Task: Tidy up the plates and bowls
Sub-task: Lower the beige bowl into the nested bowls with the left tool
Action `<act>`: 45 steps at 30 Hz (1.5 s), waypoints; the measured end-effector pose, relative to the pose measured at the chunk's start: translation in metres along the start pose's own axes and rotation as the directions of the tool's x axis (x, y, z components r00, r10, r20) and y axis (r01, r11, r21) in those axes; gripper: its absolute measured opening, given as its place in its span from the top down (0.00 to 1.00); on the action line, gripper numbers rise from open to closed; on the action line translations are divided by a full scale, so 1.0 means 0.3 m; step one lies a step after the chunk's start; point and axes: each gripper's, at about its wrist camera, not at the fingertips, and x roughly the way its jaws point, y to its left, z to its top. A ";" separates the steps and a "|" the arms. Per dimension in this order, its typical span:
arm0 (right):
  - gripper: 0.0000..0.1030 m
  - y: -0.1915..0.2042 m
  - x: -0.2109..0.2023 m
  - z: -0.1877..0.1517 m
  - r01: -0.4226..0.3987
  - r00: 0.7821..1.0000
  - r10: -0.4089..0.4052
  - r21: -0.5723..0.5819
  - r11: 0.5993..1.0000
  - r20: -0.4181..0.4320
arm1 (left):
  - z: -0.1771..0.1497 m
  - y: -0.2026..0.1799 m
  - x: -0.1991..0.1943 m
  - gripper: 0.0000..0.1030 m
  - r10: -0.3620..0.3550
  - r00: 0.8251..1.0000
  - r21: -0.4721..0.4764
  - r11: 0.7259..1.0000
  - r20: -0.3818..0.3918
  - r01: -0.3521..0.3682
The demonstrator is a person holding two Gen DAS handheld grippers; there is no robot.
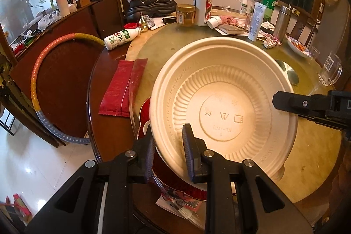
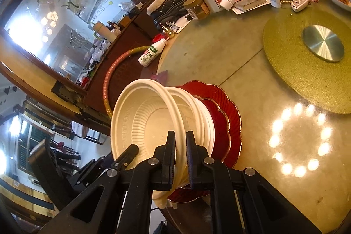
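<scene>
Left wrist: left gripper (image 1: pixel 169 146) pinches bowl (image 1: pixel 223 106) rim at 7 o'clock. Right gripper (image 2: pixel 181 157) pinches it at 3 o'clock, above red plates (image 2: pixel 230 111).

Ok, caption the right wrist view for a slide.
Right gripper pinches the rim of the top cream bowl, tilted over nested bowls on two red plates.

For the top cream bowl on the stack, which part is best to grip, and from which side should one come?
Probably the thin rim. The top cream bowl lies tilted in the bowls nested on the red plates, so its rim stands free near the table edge. Come from that side, one pad inside and one outside the wall, as the left gripper and right gripper do now.
</scene>
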 end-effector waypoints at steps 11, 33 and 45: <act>0.90 0.116 0.019 -0.017 0.220 0.975 -0.214 -0.225 0.949 0.052 | 0.008 0.017 -0.003 0.79 -0.002 1.000 -0.031 1.000 0.000 0.002; 0.86 0.135 0.045 -0.007 0.253 0.965 -0.263 -0.283 0.925 0.003 | 0.007 0.022 0.007 0.79 -0.002 1.000 -0.045 0.999 -0.011 0.002; 0.86 0.147 0.056 -0.011 0.300 0.952 -0.302 -0.303 0.904 0.042 | 0.007 0.016 0.016 0.79 0.001 1.000 -0.081 0.997 -0.010 -0.002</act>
